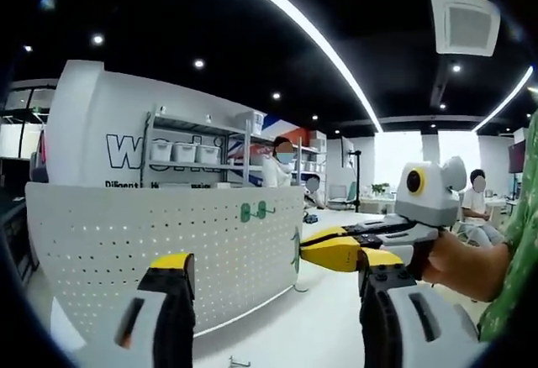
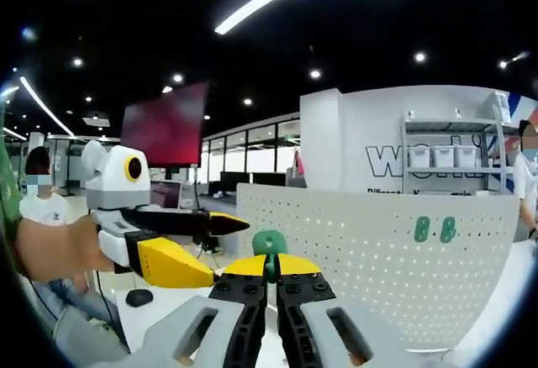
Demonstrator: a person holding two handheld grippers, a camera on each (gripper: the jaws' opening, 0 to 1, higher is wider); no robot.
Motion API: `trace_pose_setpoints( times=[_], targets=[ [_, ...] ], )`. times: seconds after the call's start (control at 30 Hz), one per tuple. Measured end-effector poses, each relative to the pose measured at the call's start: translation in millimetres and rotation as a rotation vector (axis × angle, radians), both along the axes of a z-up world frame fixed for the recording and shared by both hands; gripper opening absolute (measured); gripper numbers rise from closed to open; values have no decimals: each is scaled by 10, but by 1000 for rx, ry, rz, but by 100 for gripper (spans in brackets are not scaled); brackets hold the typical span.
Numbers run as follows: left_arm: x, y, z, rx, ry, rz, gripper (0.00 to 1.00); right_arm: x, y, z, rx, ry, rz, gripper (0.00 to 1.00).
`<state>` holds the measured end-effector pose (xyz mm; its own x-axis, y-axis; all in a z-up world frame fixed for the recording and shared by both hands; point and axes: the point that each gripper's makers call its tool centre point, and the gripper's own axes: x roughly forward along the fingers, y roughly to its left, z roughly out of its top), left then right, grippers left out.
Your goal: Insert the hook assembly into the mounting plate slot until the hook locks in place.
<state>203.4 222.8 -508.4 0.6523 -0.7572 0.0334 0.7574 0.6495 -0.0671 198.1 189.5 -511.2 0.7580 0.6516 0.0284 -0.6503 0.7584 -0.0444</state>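
Observation:
A white perforated mounting plate (image 1: 168,242) stands upright on the table, with two green hooks (image 1: 256,211) hanging on its face. In the right gripper view the plate (image 2: 378,259) is ahead on the right, with the two hooks (image 2: 435,229) on it. My right gripper (image 2: 269,269) is shut on a green hook assembly (image 2: 269,244) held upright between its yellow tips. In the left gripper view that gripper (image 1: 304,250) holds the hook assembly (image 1: 296,250) at the plate's right edge. My left gripper (image 1: 276,265) is open with nothing in it, and its jaws (image 2: 227,250) show spread apart.
The white table (image 1: 319,326) runs past the plate, with a small metal piece (image 1: 239,361) near its front. A shelf with bins (image 1: 193,151) and seated people stand behind. A dark round object (image 2: 139,297) lies on the table at the left.

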Motion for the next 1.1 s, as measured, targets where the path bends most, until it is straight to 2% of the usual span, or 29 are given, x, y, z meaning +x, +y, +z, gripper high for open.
trace_pose_setpoints(
  times=[0.2, 0.63, 1.1],
  targets=[
    [40, 46, 10, -46, 16, 30, 100, 28, -37, -1, 10, 6, -16, 1],
    [52, 108, -61, -55, 24, 35, 100, 215, -141, -33, 17, 16, -86, 1],
    [102, 187, -181, -59, 47, 32, 100, 772, -428, 75, 29, -16, -229, 1]
  ],
)
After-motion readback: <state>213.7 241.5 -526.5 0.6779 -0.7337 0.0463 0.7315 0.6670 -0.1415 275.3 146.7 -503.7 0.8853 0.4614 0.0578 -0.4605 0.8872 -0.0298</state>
